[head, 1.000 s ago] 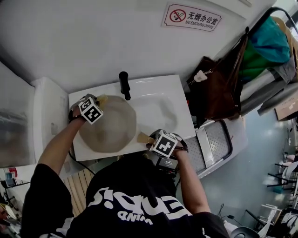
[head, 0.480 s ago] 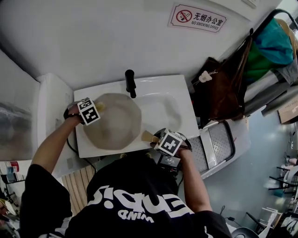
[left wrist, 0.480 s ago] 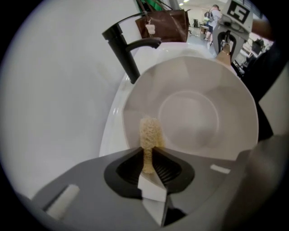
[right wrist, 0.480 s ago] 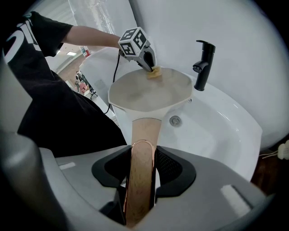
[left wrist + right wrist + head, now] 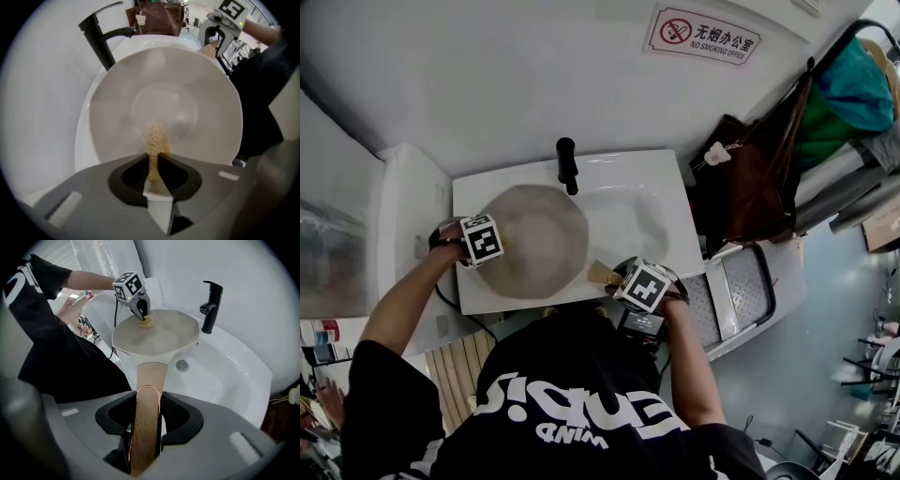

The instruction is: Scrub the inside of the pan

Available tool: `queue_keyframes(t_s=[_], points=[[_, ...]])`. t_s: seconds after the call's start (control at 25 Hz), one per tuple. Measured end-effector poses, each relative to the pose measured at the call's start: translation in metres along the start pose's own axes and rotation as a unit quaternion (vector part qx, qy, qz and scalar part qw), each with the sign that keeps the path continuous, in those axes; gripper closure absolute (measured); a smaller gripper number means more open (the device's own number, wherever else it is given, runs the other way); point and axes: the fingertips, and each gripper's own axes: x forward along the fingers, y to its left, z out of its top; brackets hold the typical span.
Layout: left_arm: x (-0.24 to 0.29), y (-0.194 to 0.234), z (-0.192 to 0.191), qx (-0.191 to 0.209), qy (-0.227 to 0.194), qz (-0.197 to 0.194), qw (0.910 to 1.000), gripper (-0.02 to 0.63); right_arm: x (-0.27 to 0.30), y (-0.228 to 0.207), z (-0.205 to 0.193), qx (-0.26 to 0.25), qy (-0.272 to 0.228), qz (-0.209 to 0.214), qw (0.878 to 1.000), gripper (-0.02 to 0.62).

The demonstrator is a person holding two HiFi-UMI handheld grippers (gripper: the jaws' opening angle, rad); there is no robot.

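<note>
So, sink update from us. Our right hand-held gripper (image 5: 148, 405) is clamped on the pan's wooden handle (image 5: 150, 376). Its jaws stand fairly wide, since the handle fills the gap between them. The pan (image 5: 157, 336) is over the white sink (image 5: 225, 371), covering the left part of the basin, with its rim just beside the black faucet (image 5: 209, 305).

Our left hand-held gripper (image 5: 154, 161) is pinched almost completely together on a small tan scrubber (image 5: 156, 138), which sticks out past the jaw tips. The scrubber's end is down on the pan's pale inside surface, close to the rim on the side opposite the handle. The middle of the pan looks plain and a bit cloudy from here.

From the head view there's a no-smoking sign (image 5: 705, 36) up on the wall and a brown bag (image 5: 748, 183) hanging off to the right of the sink.
</note>
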Motion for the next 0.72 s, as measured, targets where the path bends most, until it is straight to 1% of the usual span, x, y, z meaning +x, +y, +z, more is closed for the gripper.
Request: queue_keyframes(t_s=[0.08,0.16,0.28,0.52,0.72], points=[[-0.002,-0.017,-0.007,-0.013,0.01,-0.026,0.9995,0.548,0.0,0.0,0.001,0.0,-0.001,0.0,1.0,0.431],[-0.003,-0.031,-0.008,-0.018,0.011,-0.045,0.9987,0.548,0.0,0.001,0.002,0.0,-0.004,0.001,1.0,0.431],[-0.001,-0.043,-0.009,-0.021,0.022,-0.059,0.9978,0.548,0.0,0.001,0.001,-0.001,-0.002,0.004,1.0,0.431],[0.004,-0.082,0.017,-0.021,0.007,-0.123,0.9922,0.548,-0.001,0.0,0.003,-0.001,-0.005,0.005,1.0,0.431],[0.01,-0.101,0.043,-0.021,-0.019,-0.151,0.9882,0.548,-0.001,-0.001,0.004,-0.001,-0.006,0.001,1.0,0.431]])
